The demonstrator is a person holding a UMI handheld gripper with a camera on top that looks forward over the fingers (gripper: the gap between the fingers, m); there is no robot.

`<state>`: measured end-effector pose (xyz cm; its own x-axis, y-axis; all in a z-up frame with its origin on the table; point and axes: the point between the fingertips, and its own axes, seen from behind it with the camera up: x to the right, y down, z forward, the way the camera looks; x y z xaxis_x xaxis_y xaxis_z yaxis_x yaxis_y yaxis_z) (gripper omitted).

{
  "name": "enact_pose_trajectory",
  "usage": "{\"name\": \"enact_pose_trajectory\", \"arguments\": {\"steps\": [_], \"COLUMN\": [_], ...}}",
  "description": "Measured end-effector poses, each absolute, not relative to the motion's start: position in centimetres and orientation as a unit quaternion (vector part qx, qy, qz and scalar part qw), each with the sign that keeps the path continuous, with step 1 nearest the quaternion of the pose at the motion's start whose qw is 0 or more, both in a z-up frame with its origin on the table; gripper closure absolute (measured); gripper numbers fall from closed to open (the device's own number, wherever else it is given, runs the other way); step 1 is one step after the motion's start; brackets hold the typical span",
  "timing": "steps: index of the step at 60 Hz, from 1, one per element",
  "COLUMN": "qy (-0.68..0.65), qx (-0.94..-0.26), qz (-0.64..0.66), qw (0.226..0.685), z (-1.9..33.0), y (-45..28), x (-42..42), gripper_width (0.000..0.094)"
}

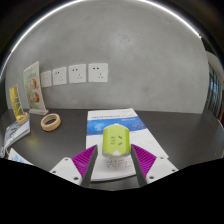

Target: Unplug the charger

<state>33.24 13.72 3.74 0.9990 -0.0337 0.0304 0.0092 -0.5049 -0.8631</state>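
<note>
Charger held clear of the wall sockets

Fingers (pixel 82 163) of the gripper (pixel 113 164) press on the charger (pixel 113 140) from both sides, the purple pads tight against its lower white part while its yellow-green top stands up above them. The charger is off the wall, over the near part of the dark table (pixel 70 138). Just beyond it a white sheet (pixel 125 121) with a blue edge lies flat, its far edge short of the wall.

Three white sockets (pixel 78 73) sit in a row on the grey wall (pixel 140 55), above the table's back edge and well apart from the charger. Left of them a picture card (pixel 33 88) leans upright, and a tape roll (pixel 49 121) lies flat on the table in front of it. A yellow thing (pixel 15 100) stands further left; what it is cannot be told.

Bare dark table runs between the tape roll and the sheet, and again to the right of the sheet up to the wall.
</note>
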Motion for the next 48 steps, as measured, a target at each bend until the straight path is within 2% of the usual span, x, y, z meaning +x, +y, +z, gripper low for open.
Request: {"name": "enact_pose_trajectory", "arguments": {"steps": [8,17,35,48], "qy": [0.008,0.005,0.01,0.019], "qx": [-0.861,-0.864,-0.854,-0.856], "qz": [-0.018,-0.033,-0.037,-0.023], "qw": [0.508,0.503,0.519,0.516], "z": [4.4,5.2,10.0,10.1], "y": [13.6,10.7,-4.2,-15.7], "x": [33.4,33.6,27.1,18.7], "gripper_width": [0.0228,0.0087,0.0098,0.0093]}}
